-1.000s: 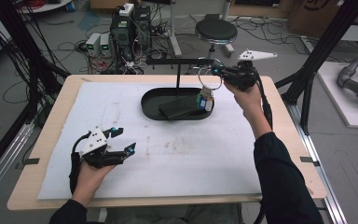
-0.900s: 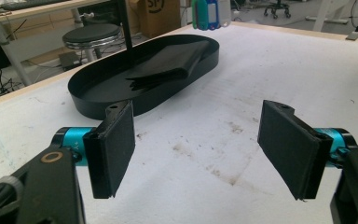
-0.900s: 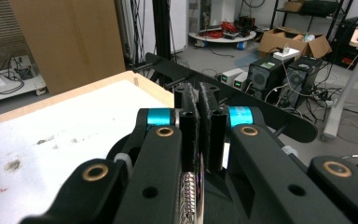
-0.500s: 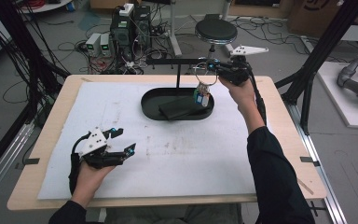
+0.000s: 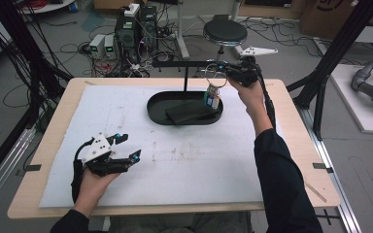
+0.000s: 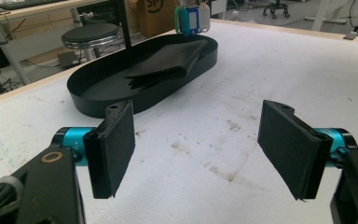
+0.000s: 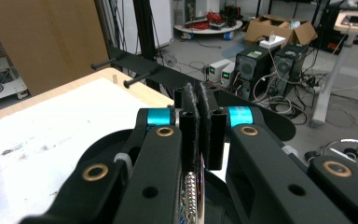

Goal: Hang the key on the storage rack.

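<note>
The key ring [image 5: 212, 77], light and dangly with loose tags, I hold by its wire in my right gripper's [image 5: 222, 69] clamped fingers near the counter's far edge.

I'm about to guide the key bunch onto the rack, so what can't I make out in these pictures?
- High view: the metal key ring is too small to tell whether it has reached the black rack's bar.
- Right gripper view: the shut right gripper hides the ring's loop.
- Left gripper view: the top edge cuts off the coloured plastic key tags.
</note>
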Action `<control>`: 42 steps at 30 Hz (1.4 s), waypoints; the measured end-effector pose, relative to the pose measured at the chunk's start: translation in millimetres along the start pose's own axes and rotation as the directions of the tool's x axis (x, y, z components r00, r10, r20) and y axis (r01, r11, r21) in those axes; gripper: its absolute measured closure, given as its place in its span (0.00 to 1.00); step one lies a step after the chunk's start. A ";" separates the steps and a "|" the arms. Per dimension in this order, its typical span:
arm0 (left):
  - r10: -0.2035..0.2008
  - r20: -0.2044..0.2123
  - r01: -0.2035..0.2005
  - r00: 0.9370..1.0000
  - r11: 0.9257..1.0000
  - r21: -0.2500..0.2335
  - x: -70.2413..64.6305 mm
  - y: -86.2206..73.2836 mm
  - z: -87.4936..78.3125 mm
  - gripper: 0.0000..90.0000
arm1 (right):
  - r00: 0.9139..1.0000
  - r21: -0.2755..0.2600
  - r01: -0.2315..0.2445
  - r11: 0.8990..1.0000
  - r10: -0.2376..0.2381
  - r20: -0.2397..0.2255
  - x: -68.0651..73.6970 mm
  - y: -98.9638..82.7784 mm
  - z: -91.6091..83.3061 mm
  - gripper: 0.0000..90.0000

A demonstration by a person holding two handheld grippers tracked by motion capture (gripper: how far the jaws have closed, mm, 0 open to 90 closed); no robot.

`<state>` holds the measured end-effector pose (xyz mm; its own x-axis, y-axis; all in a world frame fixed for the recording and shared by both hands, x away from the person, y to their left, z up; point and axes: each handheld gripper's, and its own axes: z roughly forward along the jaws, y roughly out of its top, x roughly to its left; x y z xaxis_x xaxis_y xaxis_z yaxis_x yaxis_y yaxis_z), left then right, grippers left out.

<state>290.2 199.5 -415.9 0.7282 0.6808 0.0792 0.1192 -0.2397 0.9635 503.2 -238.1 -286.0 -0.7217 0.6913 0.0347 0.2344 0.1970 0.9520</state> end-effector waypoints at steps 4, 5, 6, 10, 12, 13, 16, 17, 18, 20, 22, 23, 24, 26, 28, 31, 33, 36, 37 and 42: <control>-0.002 -0.002 0.002 1.000 1.000 0.000 0.3 -0.9 -1.2 0.31 | 1.000 0.019 -0.015 1.000 0.014 0.017 -4.5 -4.1 5.2 0.98; 0.000 -0.004 0.000 1.000 1.000 0.002 0.4 -0.9 -1.8 0.31 | 1.000 0.021 -0.019 1.000 0.018 0.018 -5.7 -5.2 6.6 0.98; 0.000 -0.005 0.000 1.000 1.000 0.001 0.3 -1.1 -2.3 0.31 | 1.000 0.023 -0.023 0.999 0.023 0.021 -6.5 -6.3 8.1 0.98; -0.003 -0.009 0.003 1.000 1.000 0.002 0.5 -2.0 -3.7 0.31 | 0.999 0.038 -0.036 0.999 0.034 0.039 -9.7 -9.8 12.7 0.98; -0.003 -0.008 0.003 1.000 1.000 0.005 0.7 -2.4 -4.4 0.31 | 0.998 0.037 -0.044 0.998 0.042 0.048 -11.3 -11.1 14.0 0.98; -0.001 -0.012 0.002 1.000 1.000 0.005 0.7 -2.5 -4.7 0.31 | 0.997 0.037 -0.052 0.998 0.050 0.057 -12.8 -12.0 14.5 0.98; -0.001 -0.011 0.001 1.000 1.000 0.003 0.3 -2.8 -5.2 0.31 | 0.995 0.036 -0.072 0.997 0.069 0.074 -16.5 -14.3 15.1 0.98; 0.000 -0.009 0.000 1.000 1.000 0.003 0.2 -2.9 -5.4 0.31 | 0.994 0.035 -0.078 0.996 0.075 0.076 -17.8 -15.1 15.3 0.98; 0.000 -0.009 0.000 1.000 1.000 0.003 0.1 -2.9 -5.4 0.31 | 0.994 0.037 -0.080 0.996 0.077 0.078 -19.0 -15.8 15.8 0.98; 0.000 -0.008 0.000 1.000 1.000 0.005 0.1 -3.0 -5.7 0.31 | 0.992 0.044 -0.090 0.995 0.086 0.088 -20.6 -17.2 16.4 0.98; -0.001 -0.008 0.001 1.000 1.000 0.004 0.0 -3.1 -5.6 0.31 | 0.991 0.051 -0.094 0.994 0.088 0.097 -22.1 -18.8 17.5 0.98; -0.001 -0.006 0.001 1.000 1.000 0.003 0.1 -3.2 -5.5 0.31 | 0.991 0.054 -0.095 0.994 0.089 0.100 -23.5 -19.8 17.8 0.98; -0.002 -0.006 0.002 1.000 1.000 0.002 0.0 -3.4 -5.4 0.31 | 0.991 0.055 -0.103 0.993 0.097 0.096 -24.6 -20.8 17.8 0.98; -0.002 -0.005 0.002 1.000 1.000 0.003 0.2 -3.5 -5.3 0.31 | 0.990 0.050 -0.109 0.993 0.104 0.094 -25.6 -21.7 18.2 0.98; -0.002 -0.005 0.002 1.000 1.000 0.003 0.1 -3.5 -5.1 0.31 | 0.990 0.054 -0.099 0.994 0.093 0.103 -24.8 -21.7 19.1 0.97; 0.001 -0.004 -0.001 1.000 1.000 0.003 -0.5 -3.2 -5.2 0.31 | 0.989 0.064 -0.104 0.992 0.097 0.108 -24.5 -22.7 19.5 0.97; 0.000 -0.003 0.000 1.000 1.000 0.000 -0.9 -3.1 -4.9 0.31 | 0.989 0.068 -0.106 0.992 0.098 0.115 -24.7 -23.8 19.7 0.95; -0.001 -0.001 0.001 1.000 1.000 0.003 -0.7 -3.3 -4.3 0.31 | 0.986 0.078 -0.103 0.992 0.092 0.137 -24.7 -24.4 18.1 0.92; -0.001 0.000 0.001 1.000 1.000 0.003 -0.7 -3.2 -4.0 0.31 | 0.983 0.076 -0.113 0.991 0.101 0.152 -24.8 -24.1 16.4 0.92; 0.002 0.003 -0.002 1.000 1.000 0.002 -0.3 -2.6 -2.5 0.31 | 0.975 0.040 -0.098 0.994 0.087 0.206 -25.0 -24.7 2.1 0.78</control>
<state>288.0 201.6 -417.8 0.7304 0.6782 0.0809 0.1191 -0.2430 0.9627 516.8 -258.8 -311.0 -0.5489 0.8341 0.0544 0.3293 0.1560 0.9312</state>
